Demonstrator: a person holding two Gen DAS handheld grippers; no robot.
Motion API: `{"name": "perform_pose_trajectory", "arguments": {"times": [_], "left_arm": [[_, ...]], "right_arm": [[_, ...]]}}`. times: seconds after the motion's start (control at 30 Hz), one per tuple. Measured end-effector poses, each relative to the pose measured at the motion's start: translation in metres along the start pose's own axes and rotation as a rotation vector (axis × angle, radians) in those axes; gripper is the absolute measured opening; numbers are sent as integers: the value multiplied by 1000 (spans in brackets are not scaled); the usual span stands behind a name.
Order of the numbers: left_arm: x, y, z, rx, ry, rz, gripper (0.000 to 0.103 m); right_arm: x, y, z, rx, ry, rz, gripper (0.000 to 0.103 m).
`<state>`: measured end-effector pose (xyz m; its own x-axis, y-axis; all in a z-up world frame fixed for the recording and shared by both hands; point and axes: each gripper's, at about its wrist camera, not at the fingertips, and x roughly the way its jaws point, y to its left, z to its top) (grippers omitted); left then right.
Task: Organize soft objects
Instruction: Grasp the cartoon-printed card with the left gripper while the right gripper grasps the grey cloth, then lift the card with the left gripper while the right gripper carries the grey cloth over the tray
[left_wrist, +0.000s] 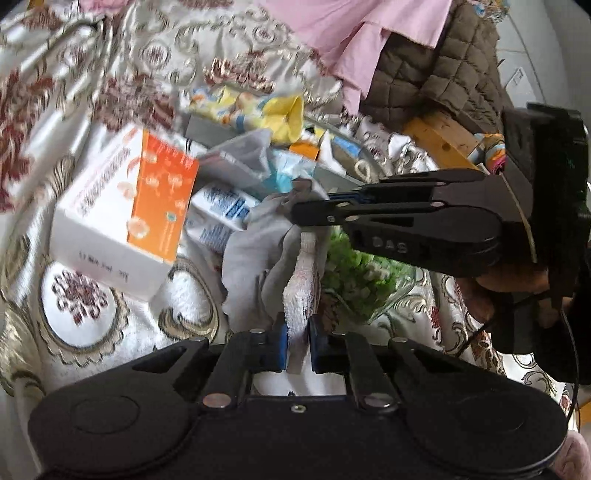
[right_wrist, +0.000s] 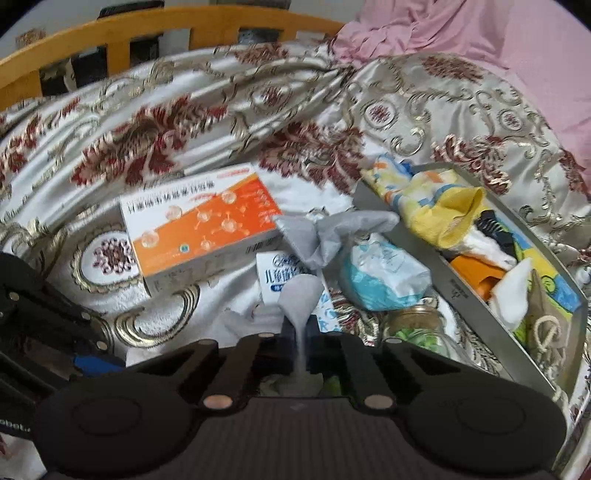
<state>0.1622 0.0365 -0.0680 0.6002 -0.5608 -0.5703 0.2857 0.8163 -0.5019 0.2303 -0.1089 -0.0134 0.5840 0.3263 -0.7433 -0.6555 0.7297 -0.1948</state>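
Cloth (left_wrist: 258, 254), pale grey and limp, hangs stretched between both tools above the patterned bedspread (left_wrist: 85, 306), probably so it can be straightened or folded before going into the grey tray (right_wrist: 436, 273) that already holds other soft things; the left tool (left_wrist: 297, 343) is clamped on a white towelling edge of it, pointing forward and slightly down. The right tool (left_wrist: 295, 212) comes in level from the right, turned on its side, and is pinched shut on the cloth's far end; an orange box (right_wrist: 199, 225) lies just beside.
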Motion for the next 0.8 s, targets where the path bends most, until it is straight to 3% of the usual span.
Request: {"name": "perform_pose_trajectory", "arguments": {"times": [0.33,0.6,0.8], "left_arm": [[-32,-22,3,87,-130,7,10],[-62,-51,6,155,-243,72,10],[-80,-88,31,190,-303,120,10]], "right_arm": [[-76,-21,6,82,-207,-105,5],[-127,-36,13,117,-250,-187,5],[-167,-40,19,150,-275,-202,5]]}}
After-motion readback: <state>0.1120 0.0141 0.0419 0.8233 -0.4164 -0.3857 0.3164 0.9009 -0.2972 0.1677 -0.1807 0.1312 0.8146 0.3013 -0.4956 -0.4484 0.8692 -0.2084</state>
